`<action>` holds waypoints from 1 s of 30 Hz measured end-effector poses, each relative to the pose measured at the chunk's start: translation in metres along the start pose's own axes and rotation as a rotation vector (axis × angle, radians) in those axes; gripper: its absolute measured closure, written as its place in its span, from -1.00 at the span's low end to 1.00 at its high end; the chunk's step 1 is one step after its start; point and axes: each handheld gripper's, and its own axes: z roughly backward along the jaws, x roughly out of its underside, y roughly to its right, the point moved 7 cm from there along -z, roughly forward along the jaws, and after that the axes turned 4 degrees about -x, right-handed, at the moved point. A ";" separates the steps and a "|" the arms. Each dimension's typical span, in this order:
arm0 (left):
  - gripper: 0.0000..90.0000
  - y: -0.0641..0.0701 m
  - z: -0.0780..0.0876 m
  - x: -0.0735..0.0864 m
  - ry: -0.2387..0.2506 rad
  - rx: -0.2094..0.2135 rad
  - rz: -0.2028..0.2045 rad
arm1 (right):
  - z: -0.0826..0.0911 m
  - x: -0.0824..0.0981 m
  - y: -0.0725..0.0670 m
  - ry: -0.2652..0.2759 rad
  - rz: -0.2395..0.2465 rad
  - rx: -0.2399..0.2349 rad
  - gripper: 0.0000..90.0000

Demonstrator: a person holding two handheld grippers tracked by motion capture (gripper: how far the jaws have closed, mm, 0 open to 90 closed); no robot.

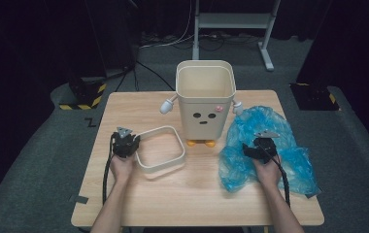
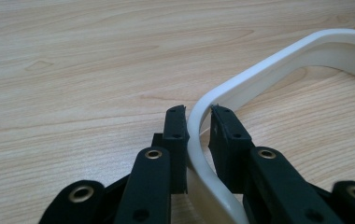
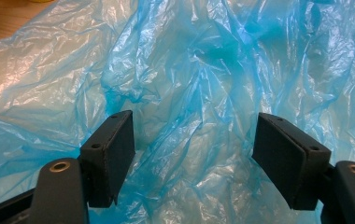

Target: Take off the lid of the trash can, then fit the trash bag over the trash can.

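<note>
— Jaws first: what do we see them doing?
— Our left gripper (image 2: 198,122) has its jaws nearly closed, pinching the wall of the cream ring frame (image 2: 278,70), at the frame's 9 o'clock side on the wooden table (image 1: 192,194). Our right gripper (image 3: 192,154) has its jaws wide apart over the blue plastic bag (image 3: 203,70), gripping nothing.
— And the bin?
— The cream bin (image 1: 205,104) stands at the frame's 1 o'clock, the bag at its 4 o'clock.

No words, labels or numbers to read anywhere. Just a drawn face, 2 dot eyes and a small mouth, on the cream bin (image 1: 205,99).
</note>
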 end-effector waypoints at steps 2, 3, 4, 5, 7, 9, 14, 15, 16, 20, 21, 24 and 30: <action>0.71 0.000 -0.001 0.001 -0.001 -0.002 0.001 | 0.000 0.000 0.000 0.001 0.000 0.000 -0.35; 0.71 0.001 -0.002 0.002 -0.003 -0.002 0.003 | 0.000 0.000 0.000 0.001 0.000 0.000 -0.35; 0.71 0.001 -0.003 0.003 -0.006 -0.002 -0.004 | 0.000 0.000 0.000 0.001 0.000 -0.001 -0.35; 0.71 0.002 -0.004 0.003 -0.001 -0.002 -0.007 | 0.000 0.000 0.000 0.000 -0.001 0.000 -0.35; 0.70 0.003 -0.004 0.004 -0.003 -0.011 -0.029 | 0.000 0.000 0.000 0.000 -0.004 -0.001 -0.35; 0.69 0.005 -0.005 0.004 -0.008 -0.019 -0.047 | 0.000 0.000 0.000 0.000 -0.005 -0.002 -0.35; 0.27 0.003 -0.011 0.007 -0.085 -0.014 -0.018 | -0.001 0.000 0.001 0.000 -0.009 -0.004 -0.35; 0.20 0.002 -0.011 0.007 -0.091 -0.006 -0.006 | -0.001 0.000 0.001 -0.001 -0.008 -0.004 -0.35; 0.10 0.002 -0.011 0.007 -0.090 0.007 0.000 | -0.001 0.000 0.001 -0.004 -0.013 -0.005 -0.35; -0.11 0.003 -0.012 0.007 -0.098 0.005 -0.012 | -0.001 0.000 0.001 -0.002 -0.016 -0.007 -0.35; -0.11 0.003 -0.012 0.007 -0.098 0.005 -0.014 | -0.001 0.000 0.001 -0.002 -0.016 -0.007 -0.35; -0.14 0.003 -0.012 0.007 -0.100 0.000 -0.014 | -0.001 0.000 0.001 -0.003 -0.021 -0.008 -0.35; -0.16 0.003 -0.012 0.008 -0.103 0.001 -0.012 | -0.002 0.000 0.003 -0.009 -0.046 -0.028 -0.36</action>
